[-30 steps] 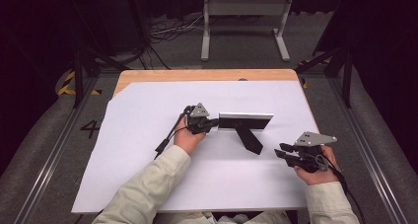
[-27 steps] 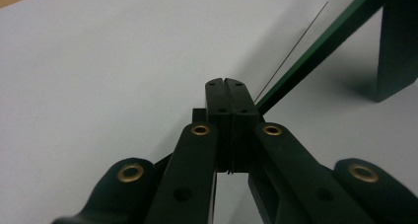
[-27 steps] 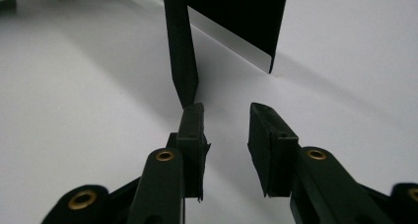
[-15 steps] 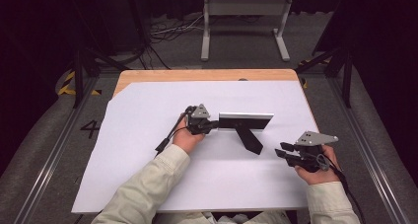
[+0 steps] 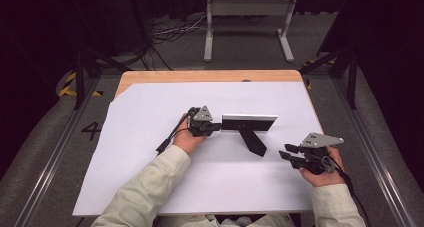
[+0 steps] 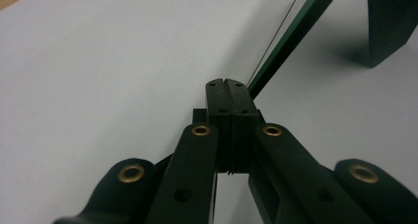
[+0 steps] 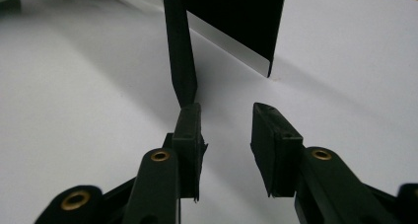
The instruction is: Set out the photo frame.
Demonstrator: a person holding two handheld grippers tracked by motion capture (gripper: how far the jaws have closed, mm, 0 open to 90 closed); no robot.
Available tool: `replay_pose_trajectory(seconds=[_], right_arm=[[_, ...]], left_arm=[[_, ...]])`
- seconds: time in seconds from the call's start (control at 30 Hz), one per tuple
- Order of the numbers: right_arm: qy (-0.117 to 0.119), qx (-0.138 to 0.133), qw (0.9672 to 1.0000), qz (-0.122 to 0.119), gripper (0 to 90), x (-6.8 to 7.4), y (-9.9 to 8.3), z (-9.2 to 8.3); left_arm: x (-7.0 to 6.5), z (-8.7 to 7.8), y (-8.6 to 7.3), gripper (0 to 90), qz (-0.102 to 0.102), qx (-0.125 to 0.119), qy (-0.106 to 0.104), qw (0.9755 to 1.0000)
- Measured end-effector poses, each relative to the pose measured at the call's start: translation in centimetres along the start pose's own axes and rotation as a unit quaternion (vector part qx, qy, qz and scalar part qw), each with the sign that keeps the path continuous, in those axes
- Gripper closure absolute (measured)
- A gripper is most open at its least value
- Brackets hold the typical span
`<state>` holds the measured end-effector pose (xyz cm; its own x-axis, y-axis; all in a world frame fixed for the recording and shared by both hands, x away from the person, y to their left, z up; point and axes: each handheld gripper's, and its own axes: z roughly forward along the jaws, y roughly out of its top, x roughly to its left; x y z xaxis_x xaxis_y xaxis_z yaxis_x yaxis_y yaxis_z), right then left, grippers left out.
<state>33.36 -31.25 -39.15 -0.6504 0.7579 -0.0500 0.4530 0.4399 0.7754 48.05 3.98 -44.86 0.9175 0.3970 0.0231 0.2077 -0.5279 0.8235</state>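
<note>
A black photo frame (image 5: pixel 249 122) stands upright on white paper (image 5: pixel 150 137), propped by its back leg (image 5: pixel 252 142). My left gripper (image 5: pixel 216 127) meets the frame's left end. In the left gripper view its jaws (image 6: pixel 226 83) are pressed together, and the frame's thin edge (image 6: pixel 291 36) runs away from their tips. My right gripper (image 5: pixel 286 152) hovers right of the leg, apart from it. In the right gripper view this gripper (image 7: pixel 224 123) is open and holds nothing. The leg's foot (image 7: pixel 180 51) is just beyond the left fingertip, with the frame's back (image 7: pixel 231 17) behind it.
The paper covers a wooden table (image 5: pixel 200 76) whose far edge shows. A white metal stand (image 5: pixel 247 17) and cables lie on the floor beyond. Metal rails (image 5: pixel 55 152) run along both sides of the table.
</note>
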Motion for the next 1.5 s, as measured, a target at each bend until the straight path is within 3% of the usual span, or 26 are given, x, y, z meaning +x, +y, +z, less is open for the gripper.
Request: replay_pose_trajectory(seconds=[0.4,0.53,0.77,1.17,1.5], right_arm=[[0.002,-0.002,1.0,-0.001,63.6,-0.1,0.3,0.1],[0.002,-0.004,1.0,0.0,63.4,-0.3,0.3,0.0],[0.0,-0.006,1.0,-0.001,63.2,-0.4,0.4,-0.3],[-0.01,0.003,0.9999,0.001,63.8,-0.9,0.3,-0.7],[-0.016,0.016,0.9997,0.004,67.0,-1.3,0.2,-1.1]], left_arm=[[-0.1,-0.2,0.0,90.0,0.005,0.01,-0.019,0.9998],[-0.3,-0.3,0.1,90.0,0.015,0.015,-0.017,0.9996],[-0.5,-0.5,0.2,90.0,0.038,0.022,-0.031,0.9985],[-1.3,-0.7,0.5,90.0,0.077,0.035,-0.061,0.9946],[-2.1,-0.8,0.7,90.0,0.093,0.049,-0.083,0.991]])
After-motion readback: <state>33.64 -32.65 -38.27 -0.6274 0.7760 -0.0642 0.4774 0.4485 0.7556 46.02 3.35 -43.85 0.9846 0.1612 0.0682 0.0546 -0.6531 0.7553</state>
